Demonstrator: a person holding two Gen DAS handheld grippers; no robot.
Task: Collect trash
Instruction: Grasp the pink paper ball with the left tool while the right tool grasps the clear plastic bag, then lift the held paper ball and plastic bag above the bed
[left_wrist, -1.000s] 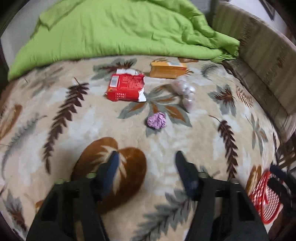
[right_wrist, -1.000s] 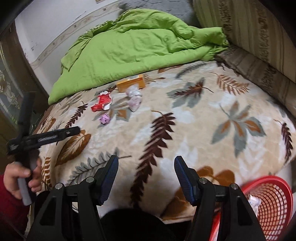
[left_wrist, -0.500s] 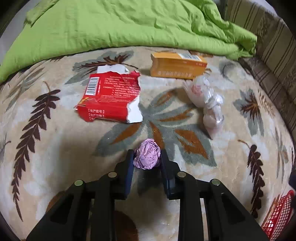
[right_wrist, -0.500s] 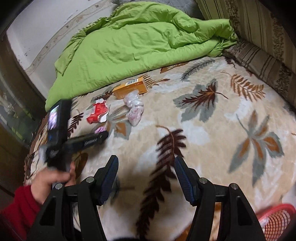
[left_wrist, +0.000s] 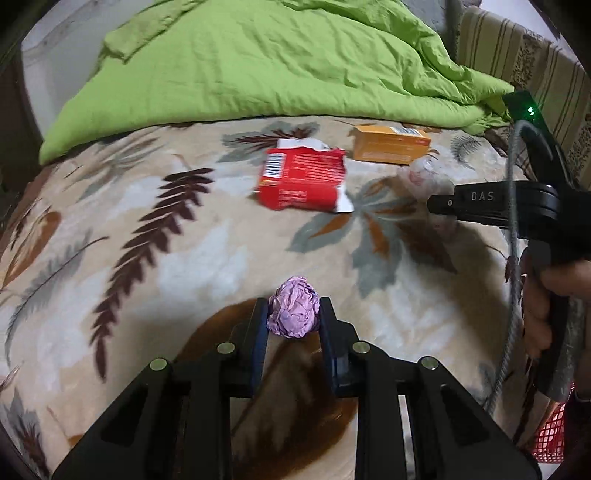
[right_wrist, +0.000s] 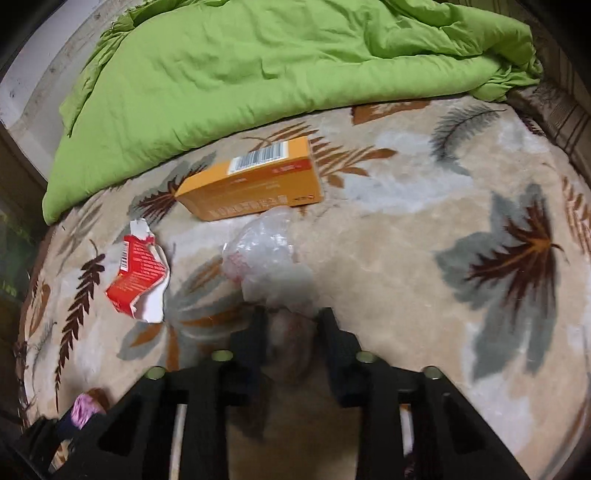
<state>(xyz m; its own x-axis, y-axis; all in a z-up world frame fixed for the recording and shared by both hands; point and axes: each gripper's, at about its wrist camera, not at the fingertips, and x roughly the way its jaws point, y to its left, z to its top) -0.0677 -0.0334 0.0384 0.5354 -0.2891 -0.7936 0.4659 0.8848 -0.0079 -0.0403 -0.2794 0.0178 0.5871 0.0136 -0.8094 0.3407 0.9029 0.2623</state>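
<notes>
- Left claw (left_wrist: 293, 314): both fingers pressed against the sides of a crumpled ball of lilac paper (left_wrist: 293, 312). Clamped on it; ball sits right at the fingertips, bulging a little above them.
- Surface beneath: bed with a beige plush blanket printed with brown and grey leaves (left_wrist: 166, 266). Whether the ball touches the blanket or is raised off it cannot be told.
- Ahead of the left claw, well apart: torn red snack wrapper with a barcode and white inner edge (left_wrist: 303, 179), lying flat.
- Beyond and right of the wrapper: orange rectangular cardboard box (left_wrist: 391, 143), on its long side, near the hem of a rumpled lime-green duvet (left_wrist: 266, 62).
- Right of the left claw: a person's hand (left_wrist: 546, 295) gripping the black handle of the right claw.
- Right claw (right_wrist: 291, 325): jaws closing, fingers narrow. Near end of a crumpled clear plastic bag (right_wrist: 266, 254) lies between the fingertips; picture blurred there, so pad contact cannot be told.
- Bulk of the bag extends forward from the right claw, its far end touching the orange box in that view.
- Left of the right claw: the red wrapper, apart from the bag.
- Lower right corner of left wrist view: red plastic mesh basket (left_wrist: 550, 439), partly hidden.
</notes>
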